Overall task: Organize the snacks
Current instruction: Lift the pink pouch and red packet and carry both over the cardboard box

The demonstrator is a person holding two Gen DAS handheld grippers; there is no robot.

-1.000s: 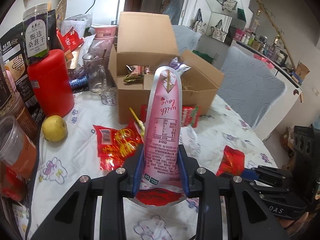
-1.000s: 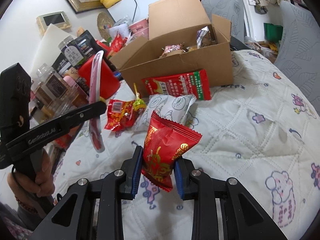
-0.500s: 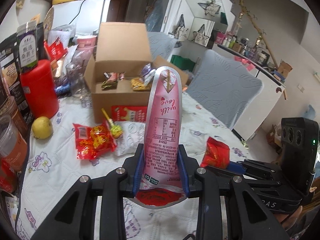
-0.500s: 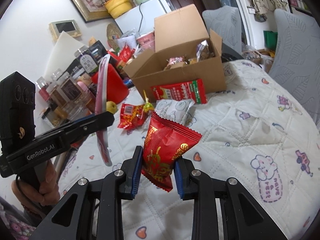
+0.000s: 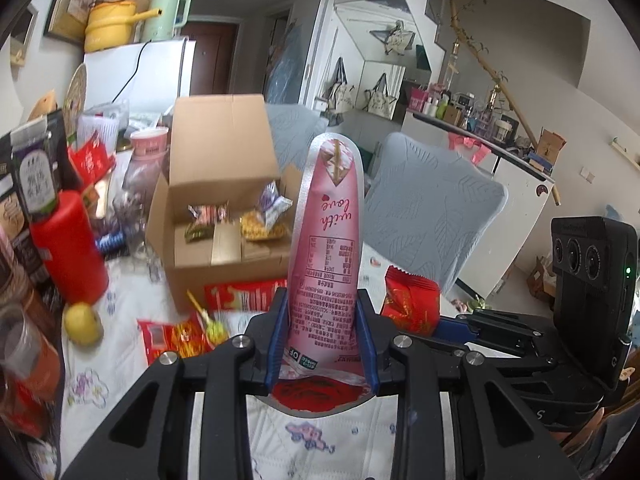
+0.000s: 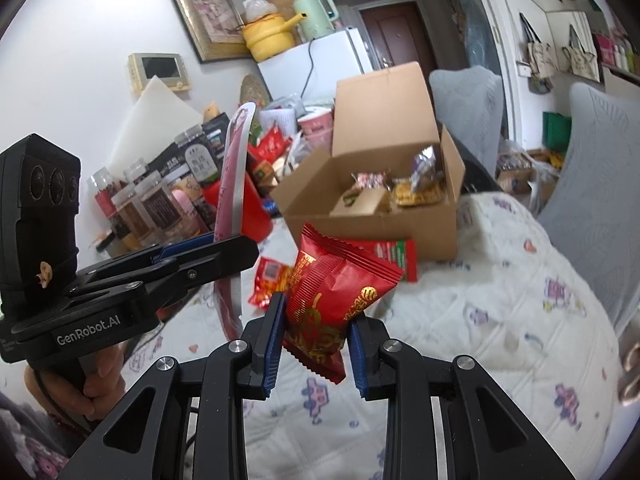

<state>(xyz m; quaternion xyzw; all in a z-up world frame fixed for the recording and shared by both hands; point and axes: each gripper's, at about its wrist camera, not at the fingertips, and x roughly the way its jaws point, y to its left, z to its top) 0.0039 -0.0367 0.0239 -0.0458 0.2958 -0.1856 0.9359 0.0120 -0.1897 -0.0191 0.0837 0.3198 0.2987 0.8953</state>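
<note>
Between the left claw's [image 5: 323, 344] blue pads, pinched tight, stood a pink pouch [image 5: 330, 248] reading "with love", its long axis upright, rounded top toward the open cardboard box [image 5: 224, 216]. Right of that box's front, the right claw [image 6: 316, 344] squeezed a red snack packet [image 6: 336, 300], tilted, corner pointing up-right. "GenRobot.AI" marked the left handle.
</note>
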